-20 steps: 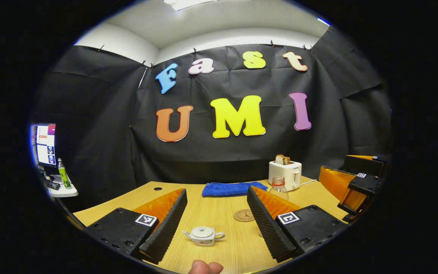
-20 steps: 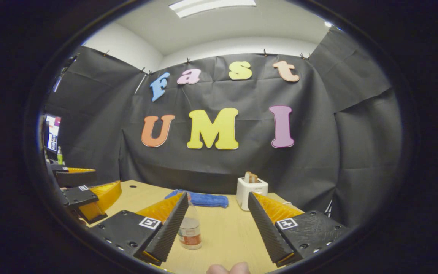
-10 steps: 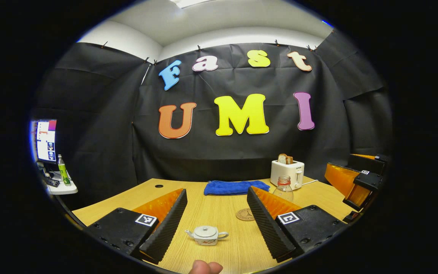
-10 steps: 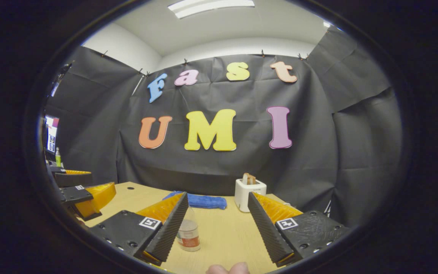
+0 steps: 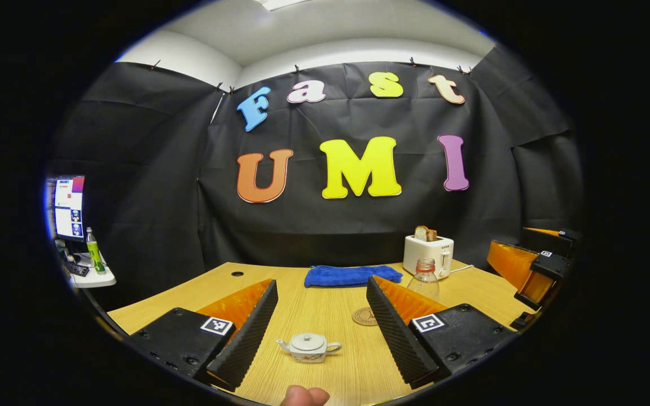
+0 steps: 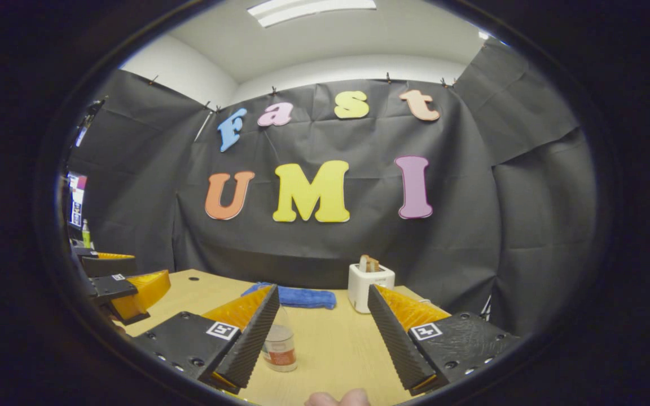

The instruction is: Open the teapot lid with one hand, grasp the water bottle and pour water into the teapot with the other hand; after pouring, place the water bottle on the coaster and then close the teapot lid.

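Observation:
A small white teapot [image 5: 309, 347] with its lid on stands on the wooden table [image 5: 325, 304], between the fingers of my open left gripper [image 5: 319, 332] and a little beyond them. Past it lies a round brown coaster [image 5: 364, 316]. An uncapped clear water bottle [image 5: 424, 278] stands behind my left gripper's right finger. In the right gripper view the bottle [image 6: 280, 345] with its label stands just past the left finger of my open right gripper [image 6: 322, 332]. The right gripper [image 5: 534, 265] shows at the right edge of the left gripper view, the left gripper [image 6: 119, 285] at the left of the right gripper view.
A white toaster [image 5: 428, 254] holding bread slices stands at the back right, with a folded blue cloth [image 5: 352, 276] to its left. A side shelf [image 5: 91, 279] with a green bottle [image 5: 94, 256] and a monitor [image 5: 67, 207] sits beyond the table's left edge.
Both views have shifted slightly: the left gripper has drifted a little back and left, so teapot, coaster and bottle sit slightly further right in its view. The right gripper barely moved. Both stay open.

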